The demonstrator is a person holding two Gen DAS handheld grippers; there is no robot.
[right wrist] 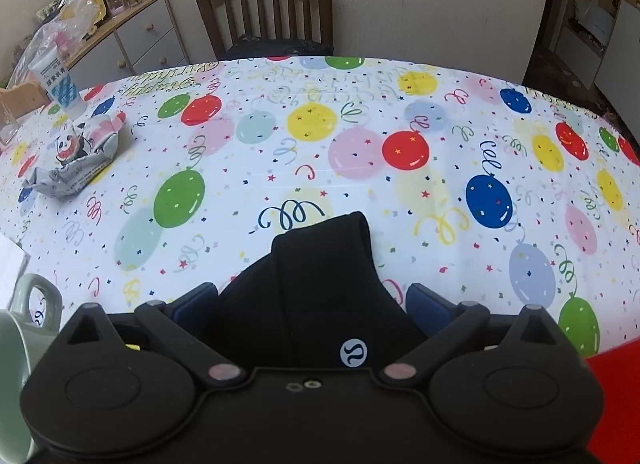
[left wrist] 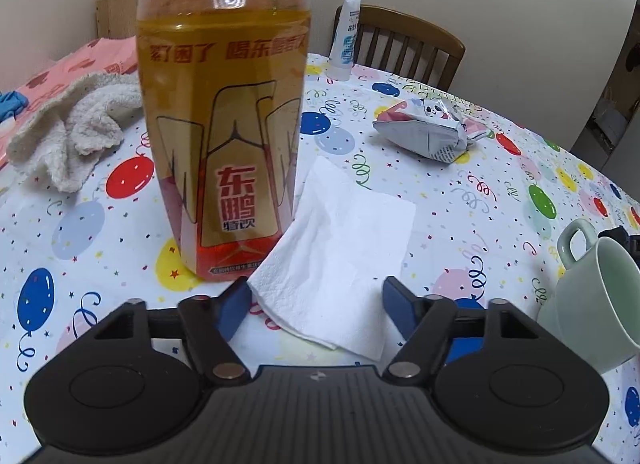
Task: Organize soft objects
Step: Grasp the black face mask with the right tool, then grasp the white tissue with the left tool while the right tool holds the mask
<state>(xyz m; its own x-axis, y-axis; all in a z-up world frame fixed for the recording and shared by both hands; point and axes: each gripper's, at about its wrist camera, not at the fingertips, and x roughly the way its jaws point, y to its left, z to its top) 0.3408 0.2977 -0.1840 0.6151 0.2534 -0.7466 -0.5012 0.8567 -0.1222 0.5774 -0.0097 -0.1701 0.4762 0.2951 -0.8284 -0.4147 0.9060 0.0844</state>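
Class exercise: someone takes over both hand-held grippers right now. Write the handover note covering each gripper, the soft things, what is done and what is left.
Left gripper: open, over the white napkin, beside the drink bottle; not clamped.
Right gripper: black fabric item between its fingers; whether they clamp it I cannot tell.
White towel lies crumpled at the left; snack packet farther back.
Done: nothing visibly gathered.
Left: probably grip the napkin, then collect the towel and fabric together.

Around one drink bottle (left wrist: 224, 136): one towel (left wrist: 68, 124), one napkin (left wrist: 340, 248), one snack packet (left wrist: 428, 130), one tube (left wrist: 346, 36), one mug (left wrist: 596, 300), one black garment (right wrist: 324, 288).
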